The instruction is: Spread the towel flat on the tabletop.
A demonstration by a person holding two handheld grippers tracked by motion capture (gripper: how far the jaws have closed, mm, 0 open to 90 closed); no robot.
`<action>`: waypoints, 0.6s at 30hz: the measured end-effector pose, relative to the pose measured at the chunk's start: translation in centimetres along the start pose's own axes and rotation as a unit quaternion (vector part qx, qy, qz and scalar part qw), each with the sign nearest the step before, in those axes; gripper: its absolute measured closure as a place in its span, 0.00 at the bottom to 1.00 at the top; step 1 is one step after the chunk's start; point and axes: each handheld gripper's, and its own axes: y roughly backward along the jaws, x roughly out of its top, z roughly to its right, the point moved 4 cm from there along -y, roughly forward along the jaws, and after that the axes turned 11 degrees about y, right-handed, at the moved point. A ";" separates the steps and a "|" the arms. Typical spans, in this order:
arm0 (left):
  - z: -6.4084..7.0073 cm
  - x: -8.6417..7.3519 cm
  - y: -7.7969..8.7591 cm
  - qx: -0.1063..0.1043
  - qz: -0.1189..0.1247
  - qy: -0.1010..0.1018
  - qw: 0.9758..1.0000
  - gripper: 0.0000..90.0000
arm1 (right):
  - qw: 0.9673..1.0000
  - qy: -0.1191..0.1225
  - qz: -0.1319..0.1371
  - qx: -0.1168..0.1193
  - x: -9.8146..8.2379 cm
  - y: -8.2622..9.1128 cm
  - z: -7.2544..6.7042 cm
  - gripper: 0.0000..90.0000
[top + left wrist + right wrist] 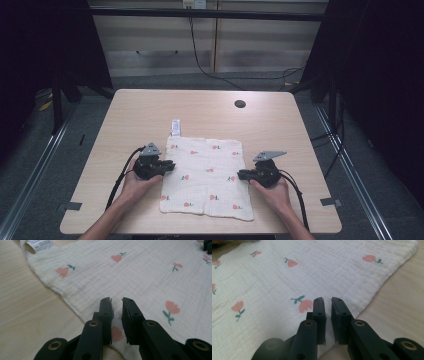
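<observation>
In the high view, a white cloth with small red flowers lies flat on the light wooden tabletop, near the person's edge, and a white label sticks out from its far left corner. The left gripper is at the left edge of the cloth and the right gripper is at the right edge, each held in one hand and pointing inward toward the other. In the left gripper view, the jaws stand with a narrow gap, low over the cloth just inside its edge, and no fabric is visible between them. In the right gripper view, the jaws also leave only a narrow gap, above the border of the cloth, with nothing gripped, and bare tabletop is to the right.
</observation>
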 end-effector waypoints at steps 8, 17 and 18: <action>1.2 -0.7 0.5 -0.012 -0.011 -0.003 1.000 0.87 | 1.000 -0.006 0.005 0.000 -1.3 1.3 -0.8 0.90; 1.7 -1.6 1.3 -0.029 -0.020 -0.008 0.999 0.87 | 1.000 -0.009 0.002 -0.001 -1.4 1.4 -1.3 0.90; 1.7 -1.6 1.4 -0.029 -0.021 -0.007 0.999 0.87 | 1.000 -0.008 0.001 -0.001 -1.4 1.4 -1.3 0.89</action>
